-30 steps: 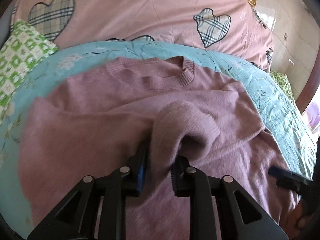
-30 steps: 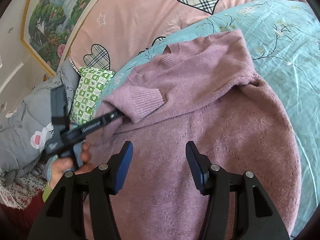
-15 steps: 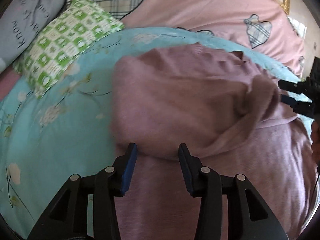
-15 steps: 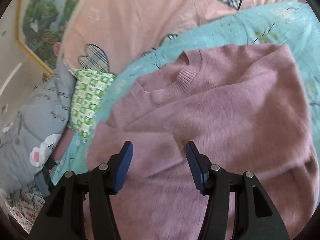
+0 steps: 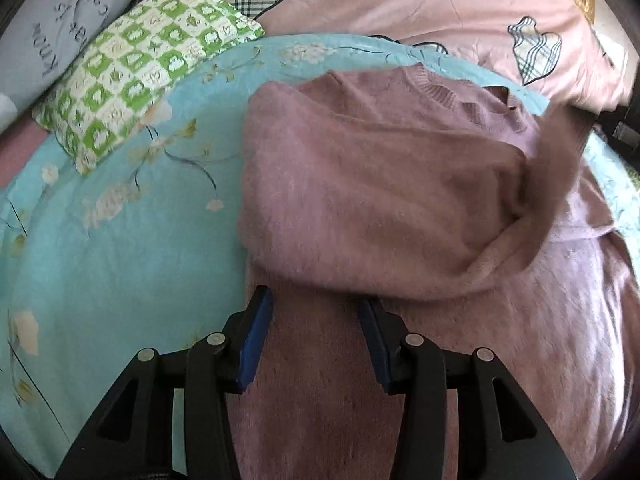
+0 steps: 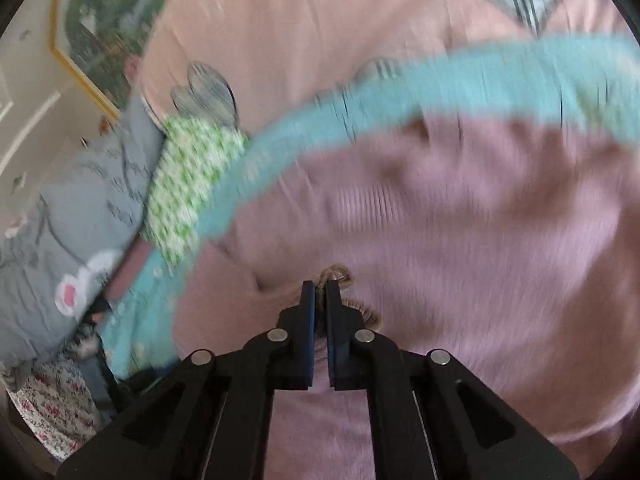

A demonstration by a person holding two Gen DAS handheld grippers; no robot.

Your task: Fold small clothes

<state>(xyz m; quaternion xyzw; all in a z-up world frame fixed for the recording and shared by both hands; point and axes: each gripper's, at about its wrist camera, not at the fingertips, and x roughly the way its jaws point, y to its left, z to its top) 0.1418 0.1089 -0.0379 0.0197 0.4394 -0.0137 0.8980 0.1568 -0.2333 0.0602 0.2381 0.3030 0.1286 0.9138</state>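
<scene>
Fingers [image 6: 310,304] of the right gripper [image 6: 321,294] are pinched nearly together on a bit of fabric at their tips, looks like an edge of the mauve fuzzy knit sweater [image 5: 380,200]; right view is motion-blurred so exactly which part is unclear. Probably gripped there to carry that side or sleeve across the body for the next fold. Left gripper [image 5: 316,308] has its blue-padded fingers [image 5: 256,332] spread wide, holding nothing, poised just above the sweater's lower body near the edge of the folded-over layer; likely freed up to pin or smooth the fold.

Sweater lies flat on the teal floral bedsheet [image 5: 120,240], ribbed neckline [image 5: 444,92] toward the far edge of the bed, one side already doubled over the torso, a blurred flap lifted at its right side. Fold looks partway done.

Bed: green-and-white checked pillow [image 5: 136,80] by the far left corner, grey printed quilt [image 5: 48,32] beyond it, pink duvet with plaid hearts [image 5: 440,12] along the far edge. Gold-framed landscape painting [image 6: 100,32] on a pale wall.
</scene>
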